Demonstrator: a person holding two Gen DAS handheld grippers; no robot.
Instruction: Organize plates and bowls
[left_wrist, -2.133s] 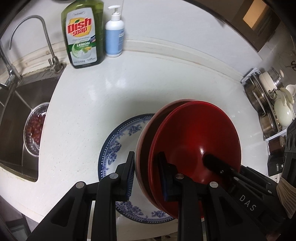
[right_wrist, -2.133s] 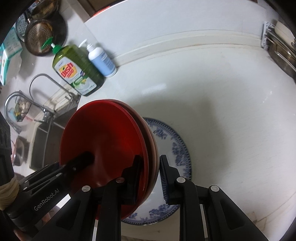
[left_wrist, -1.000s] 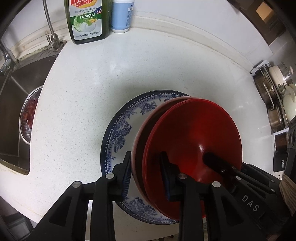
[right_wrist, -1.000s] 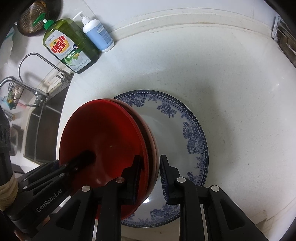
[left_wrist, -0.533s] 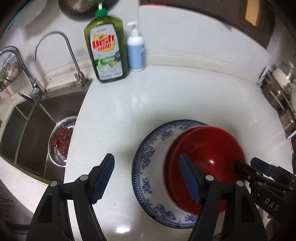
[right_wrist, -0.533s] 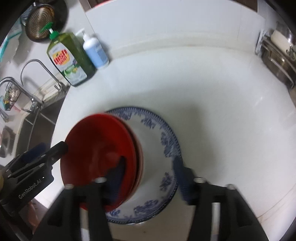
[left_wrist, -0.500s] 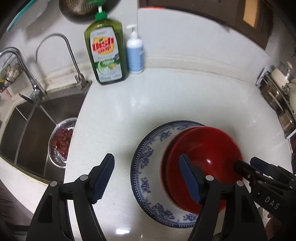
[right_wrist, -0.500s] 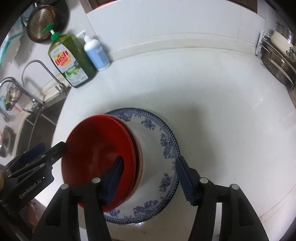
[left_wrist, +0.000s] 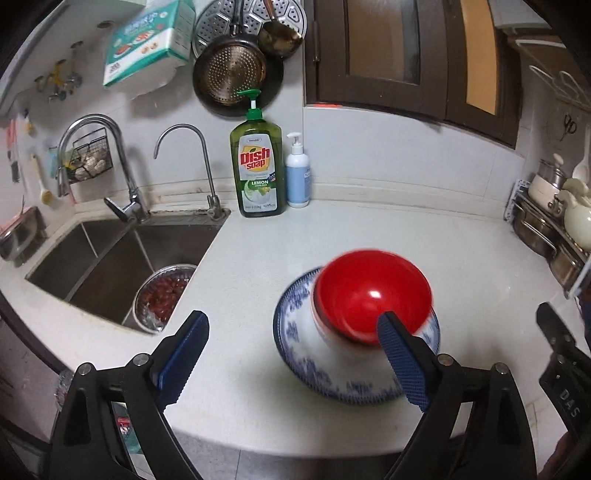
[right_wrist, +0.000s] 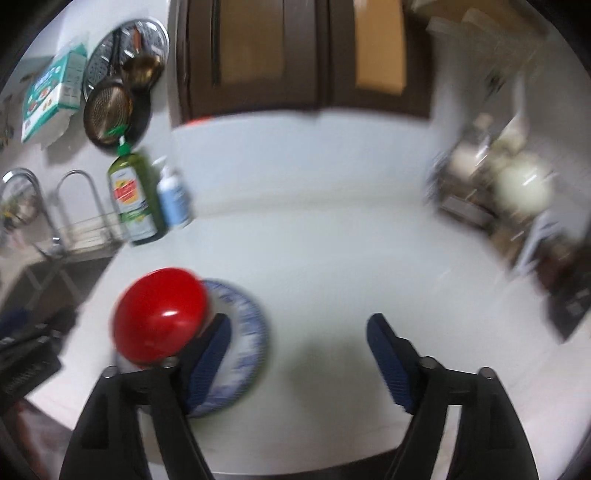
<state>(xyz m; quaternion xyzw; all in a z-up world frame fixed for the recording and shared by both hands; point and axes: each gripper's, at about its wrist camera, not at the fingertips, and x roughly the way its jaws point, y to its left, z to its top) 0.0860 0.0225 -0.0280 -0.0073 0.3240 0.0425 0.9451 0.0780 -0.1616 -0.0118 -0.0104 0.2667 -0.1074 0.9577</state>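
A stack of red bowls (left_wrist: 373, 291) (right_wrist: 160, 317) rests on a blue-and-white patterned plate (left_wrist: 306, 354) (right_wrist: 245, 332) on the white counter. My left gripper (left_wrist: 295, 354) hangs above the counter's front edge, jaws still opening and wide apart, nothing between the pads; its right finger (left_wrist: 402, 354) overlaps the bowls in view. My right gripper (right_wrist: 295, 358) is also opening, empty, and drawn back to the right of the plate. The right wrist view is blurred. The right gripper's body (left_wrist: 561, 373) shows at the left view's right edge.
A steel sink (left_wrist: 110, 258) with a strainer of red fruit (left_wrist: 162, 291) lies at the left. A green dish soap bottle (left_wrist: 258, 166) and a blue pump bottle (left_wrist: 298, 177) stand at the back wall. Pots and a kettle (left_wrist: 554, 218) crowd a rack at the right.
Both grippers let go of the red bowls, which now sit on the plate. Both pulled back and up from the stack with jaws spreading wide, and the views tilted up toward the wall.
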